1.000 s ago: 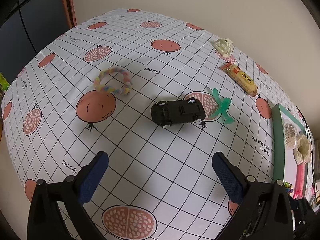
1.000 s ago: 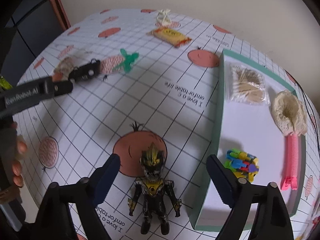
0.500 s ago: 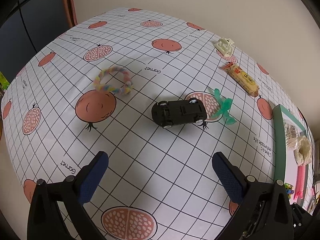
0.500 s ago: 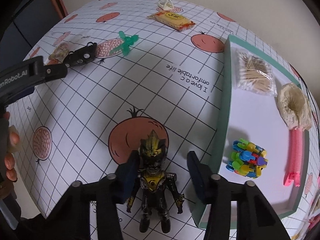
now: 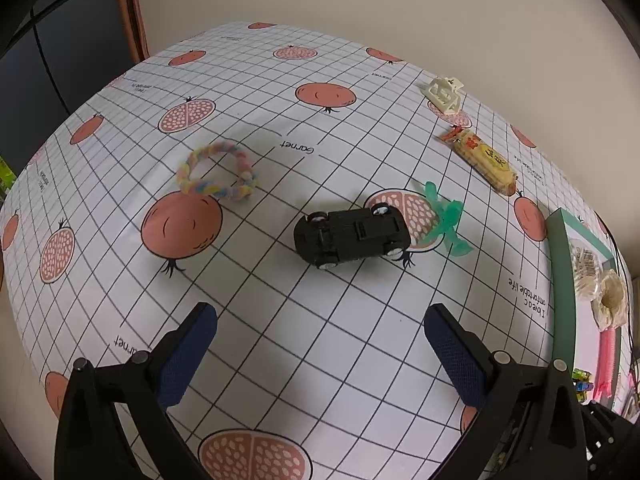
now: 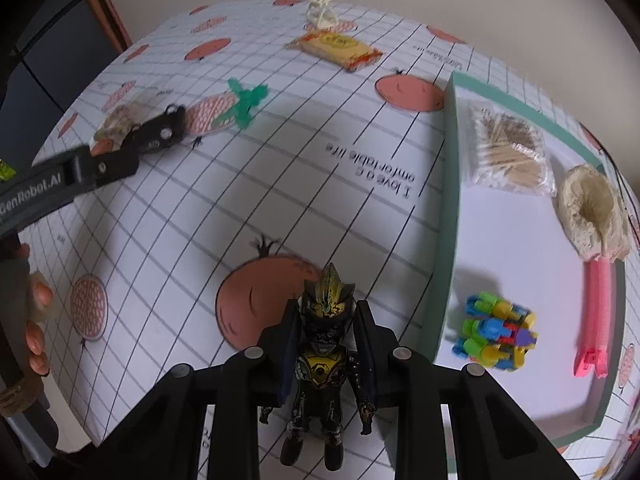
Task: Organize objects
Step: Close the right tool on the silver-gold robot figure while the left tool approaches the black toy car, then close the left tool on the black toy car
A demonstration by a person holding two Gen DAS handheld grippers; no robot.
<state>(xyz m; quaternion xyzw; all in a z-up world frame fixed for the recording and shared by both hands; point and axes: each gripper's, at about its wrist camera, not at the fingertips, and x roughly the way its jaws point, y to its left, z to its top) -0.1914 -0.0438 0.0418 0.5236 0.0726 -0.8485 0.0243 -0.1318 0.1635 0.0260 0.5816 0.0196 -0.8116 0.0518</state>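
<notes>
Because the tray collects sorted items, the right gripper clamps the figure just left of it; the left gripper gapes wide near the toy car.

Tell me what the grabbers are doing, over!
Right gripper shut on action figure. Left gripper open, short of toy car. Tray beside, path clear.

Pomegranate-print grid tablecloth; beige wall.
</notes>
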